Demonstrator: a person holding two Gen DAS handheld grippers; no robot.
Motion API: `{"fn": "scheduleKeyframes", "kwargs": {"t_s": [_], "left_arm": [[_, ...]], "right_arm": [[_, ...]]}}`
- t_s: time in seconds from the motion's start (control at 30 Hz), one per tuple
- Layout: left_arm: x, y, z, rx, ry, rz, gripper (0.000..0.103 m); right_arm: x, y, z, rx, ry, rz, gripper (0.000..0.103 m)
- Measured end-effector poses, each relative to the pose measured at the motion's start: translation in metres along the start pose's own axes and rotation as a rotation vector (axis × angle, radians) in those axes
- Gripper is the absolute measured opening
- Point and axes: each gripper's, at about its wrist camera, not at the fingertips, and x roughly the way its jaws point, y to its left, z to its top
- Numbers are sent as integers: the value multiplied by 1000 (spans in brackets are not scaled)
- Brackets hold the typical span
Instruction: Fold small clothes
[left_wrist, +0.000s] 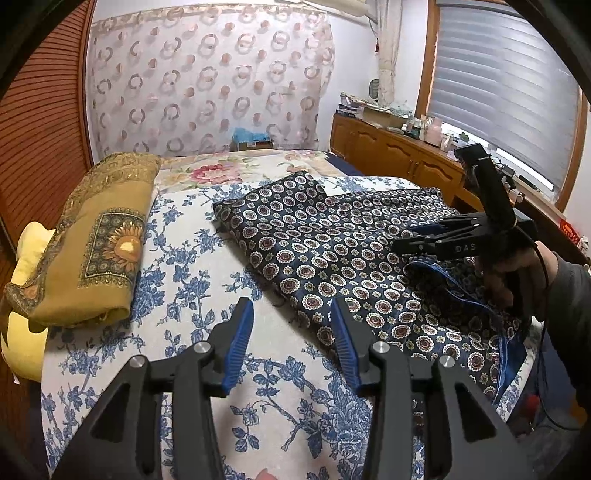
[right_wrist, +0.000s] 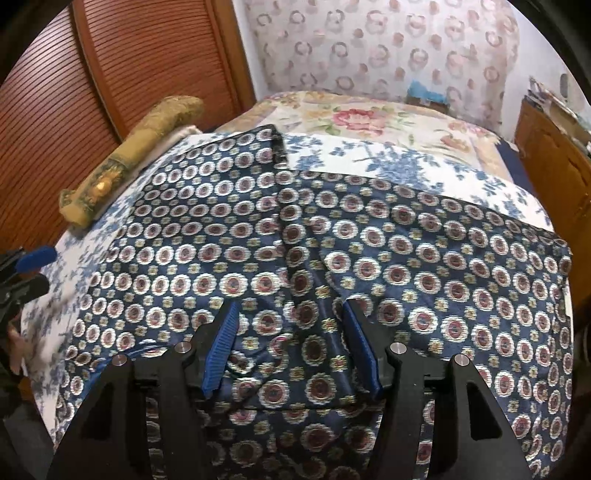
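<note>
A: Left wrist view: how is the bed (left_wrist: 192, 266) covered?

B: A navy patterned garment (left_wrist: 332, 251) is spread across it, beside a folded yellow cloth (left_wrist: 99, 236).

A: Handling?

B: Soft, light, probably slippery; a hem corner is best pinched.

A: Claws?

B: Left claw (left_wrist: 291, 332) is seen open, empty; right claw (right_wrist: 290, 339) open over a wrinkle.

This is a bedroom in a home. A bed (left_wrist: 192, 266) with a blue floral bedspread fills the middle, flanked by a louvred wooden wardrobe door (left_wrist: 40, 147), a patterned lace curtain (left_wrist: 207, 74), a cluttered wooden cabinet (left_wrist: 399, 147) and a window blind (left_wrist: 498, 85).
</note>
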Motion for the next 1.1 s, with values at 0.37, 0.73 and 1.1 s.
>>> {"fn": "scheduleKeyframes", "kwargs": {"t_s": [0.37,0.73,1.1], "left_arm": [[2,-3,-2,-2,5,-10,44],[4,-15,-2,9,-9,-51,45],[12,-34,1,13,-8,-87,46]], "right_arm": [[4,25,-3,-82,14,19,48],[-35,20,-15,-31,-95,53,1],[-106,-36,-74,81,-205,-137,1]]}}
